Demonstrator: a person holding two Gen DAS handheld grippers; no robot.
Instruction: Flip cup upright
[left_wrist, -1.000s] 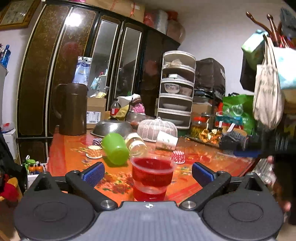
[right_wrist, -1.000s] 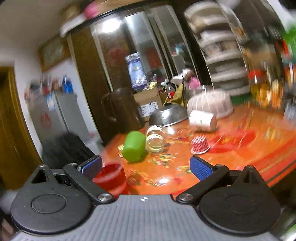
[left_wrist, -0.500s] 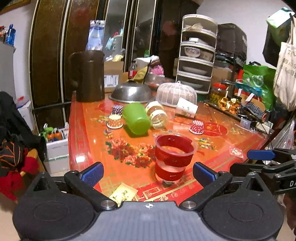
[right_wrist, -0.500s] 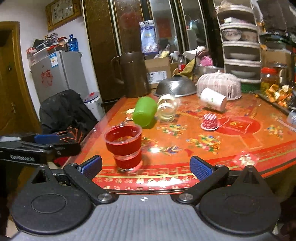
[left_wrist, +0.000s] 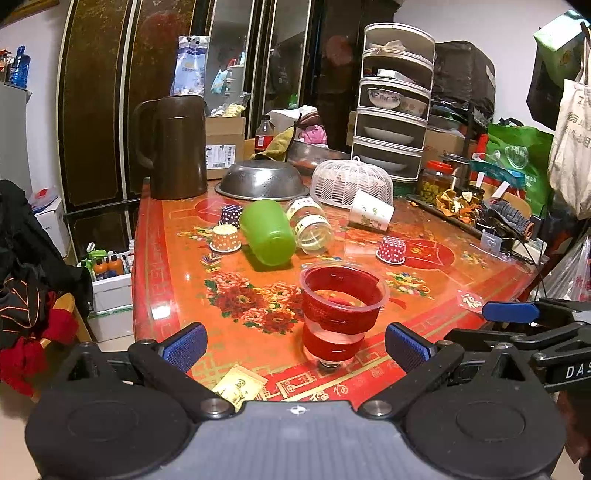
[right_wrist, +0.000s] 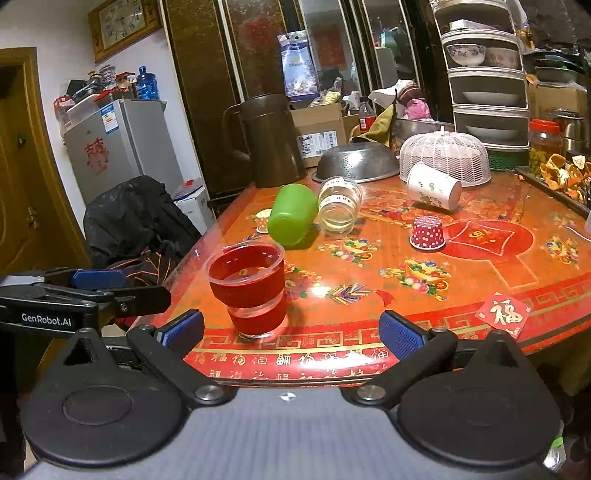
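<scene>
A clear cup with red bands (left_wrist: 341, 314) stands upright near the table's front edge; it also shows in the right wrist view (right_wrist: 251, 291). A green cup (left_wrist: 267, 232) lies on its side further back, next to a tipped glass jar (left_wrist: 312, 229) and a tipped white paper cup (left_wrist: 371, 214). My left gripper (left_wrist: 295, 347) is open and empty, just in front of the red cup. My right gripper (right_wrist: 291, 328) is open and empty, off the table's front edge, to the right of the red cup.
A brown jug (left_wrist: 177, 147), a steel colander (left_wrist: 262, 181) and a white mesh food cover (left_wrist: 351, 181) stand at the back. Small dotted paper cups (left_wrist: 390, 249) sit upside down. A black chair (right_wrist: 136, 221) stands at the table's left.
Both grippers have pulled back from the table and steadied. The red cup now stands free on the table, further from my left gripper than a second ago.
</scene>
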